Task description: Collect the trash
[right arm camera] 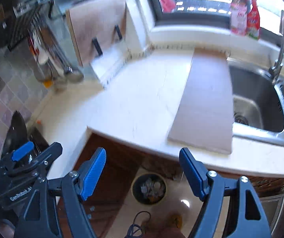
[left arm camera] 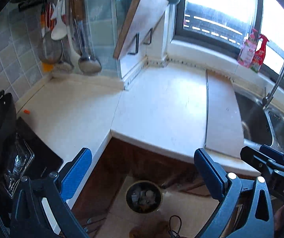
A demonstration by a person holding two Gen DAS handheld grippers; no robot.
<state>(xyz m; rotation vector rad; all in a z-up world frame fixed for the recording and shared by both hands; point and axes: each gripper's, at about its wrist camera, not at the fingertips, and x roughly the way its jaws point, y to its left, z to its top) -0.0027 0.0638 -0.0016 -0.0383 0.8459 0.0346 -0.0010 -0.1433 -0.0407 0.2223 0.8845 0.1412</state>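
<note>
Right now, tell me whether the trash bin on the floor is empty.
Not empty: the trash bin stands upright with its top uncovered, with pale scraps visible inside in both views.

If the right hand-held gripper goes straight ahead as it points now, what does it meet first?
Probably the front edge of the white countertop, with the trash bin on the floor below. The open right hand-held gripper holds nothing; depth is unclear in the fisheye view.

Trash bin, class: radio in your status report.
Left gripper open, empty. Right gripper open, empty. Trash bin on floor below, holding scraps. Small orange scrap on countertop. Nothing blocking.
</note>
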